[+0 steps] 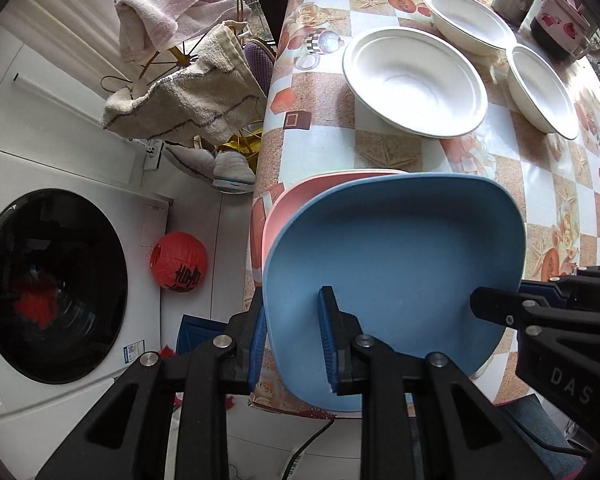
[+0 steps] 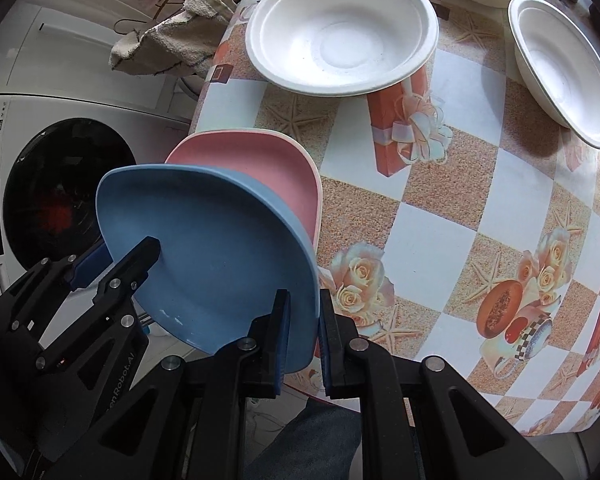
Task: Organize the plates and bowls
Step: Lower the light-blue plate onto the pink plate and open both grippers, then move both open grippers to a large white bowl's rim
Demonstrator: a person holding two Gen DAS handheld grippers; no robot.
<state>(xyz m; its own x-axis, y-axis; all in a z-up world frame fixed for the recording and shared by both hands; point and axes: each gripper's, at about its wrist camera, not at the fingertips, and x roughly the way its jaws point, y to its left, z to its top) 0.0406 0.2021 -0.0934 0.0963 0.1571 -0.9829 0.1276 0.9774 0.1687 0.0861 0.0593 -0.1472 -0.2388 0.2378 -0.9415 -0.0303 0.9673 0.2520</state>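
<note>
**Blue plate carried on both tongs, pink plate underneath**

I have the blue plate [image 1: 396, 280] pinched at two edges; left tongs [image 1: 294, 334] straddle its left rim, one pad under and one pad on the inner face, jaws close together but eased slightly, so I judge that grip looser than the other; right tongs [image 2: 304, 336] are clamped hard on the near-right rim, jaws almost fully closed with only the plate edge between them; in the right wrist view the plate rides tilted, held off the desk [image 2: 440, 220].

The relation that matters: the pink plate [image 2: 268, 168] lies flat on the desk near its left corner, directly beyond and partly beneath the blue one; both are rounded squares with edges roughly parallel, so stacking should need little rotation, mainly a level-out and a lowering; the left hand is nearer the desk edge, and the overhang there is my concern.

Three white bowls [image 1: 416, 80] [image 1: 470, 20] [image 1: 542, 90] stand apart further back, not yet nested.
</note>
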